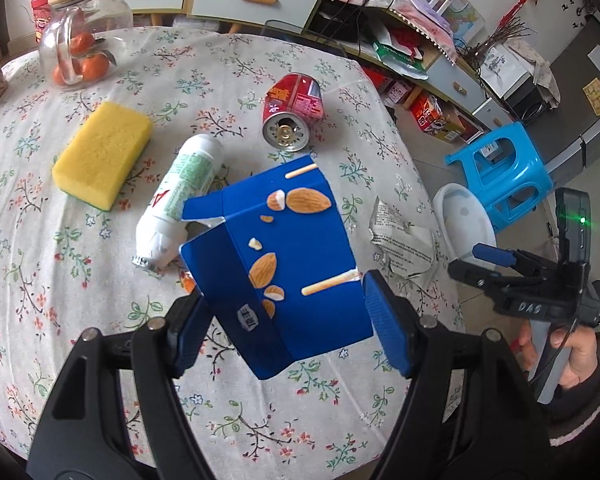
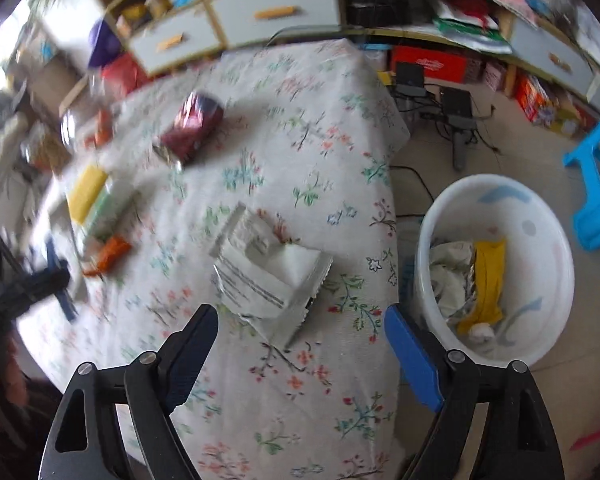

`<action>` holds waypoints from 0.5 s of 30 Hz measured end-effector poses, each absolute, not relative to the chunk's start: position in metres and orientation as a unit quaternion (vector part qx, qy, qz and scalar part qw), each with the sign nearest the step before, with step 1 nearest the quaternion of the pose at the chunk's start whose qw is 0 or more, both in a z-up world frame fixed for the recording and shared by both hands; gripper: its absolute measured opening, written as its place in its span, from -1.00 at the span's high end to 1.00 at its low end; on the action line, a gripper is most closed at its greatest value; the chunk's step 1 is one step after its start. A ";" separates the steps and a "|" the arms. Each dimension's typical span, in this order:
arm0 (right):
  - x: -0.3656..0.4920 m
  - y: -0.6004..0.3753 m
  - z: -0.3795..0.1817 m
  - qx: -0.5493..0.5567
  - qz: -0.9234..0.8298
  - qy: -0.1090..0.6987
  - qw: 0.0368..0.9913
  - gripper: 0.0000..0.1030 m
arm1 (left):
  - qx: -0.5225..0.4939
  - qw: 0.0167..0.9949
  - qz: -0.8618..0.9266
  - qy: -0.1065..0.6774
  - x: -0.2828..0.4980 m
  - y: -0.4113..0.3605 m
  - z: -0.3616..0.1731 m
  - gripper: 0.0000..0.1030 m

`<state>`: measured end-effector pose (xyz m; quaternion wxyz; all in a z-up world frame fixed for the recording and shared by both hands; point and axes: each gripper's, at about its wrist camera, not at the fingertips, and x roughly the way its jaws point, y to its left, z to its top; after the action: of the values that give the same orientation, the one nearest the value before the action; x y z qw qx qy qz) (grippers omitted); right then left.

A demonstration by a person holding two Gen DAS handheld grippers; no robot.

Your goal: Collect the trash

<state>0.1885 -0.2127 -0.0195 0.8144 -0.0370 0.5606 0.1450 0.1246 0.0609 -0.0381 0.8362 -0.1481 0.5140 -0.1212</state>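
Observation:
My left gripper is shut on a blue almond snack box and holds it above the floral table. Beyond it lie a white bottle, a crushed red can and a torn white wrapper. My right gripper is open and empty, just short of that white wrapper. It also shows at the right of the left wrist view. A white bin holding trash stands on the floor beside the table; it also shows in the left wrist view.
A yellow sponge and a glass jar of oranges sit at the table's far left. An orange wrapper lies left in the blurred right wrist view. A blue stool stands past the bin. Cluttered shelves line the back.

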 end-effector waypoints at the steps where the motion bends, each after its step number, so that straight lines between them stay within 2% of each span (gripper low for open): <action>1: 0.188 -0.207 -0.023 -0.058 0.148 0.559 0.814 -0.69 | -0.149 0.836 -0.120 0.514 0.124 0.061 -0.038 -0.43; 8: 0.186 -0.165 -0.048 -0.208 0.172 0.550 0.790 -0.69 | -0.155 0.834 -0.111 0.519 0.115 0.074 -0.040 -0.43; 15: 0.198 -0.141 -0.069 -0.262 0.180 0.547 0.774 -0.69 | -0.155 0.830 -0.102 0.525 0.109 0.087 -0.044 -0.43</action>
<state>0.1979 -0.1411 -0.0688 0.7744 -0.2620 0.5470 0.1801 0.1086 0.0873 -0.0443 0.8304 -0.1554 0.5251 -0.1024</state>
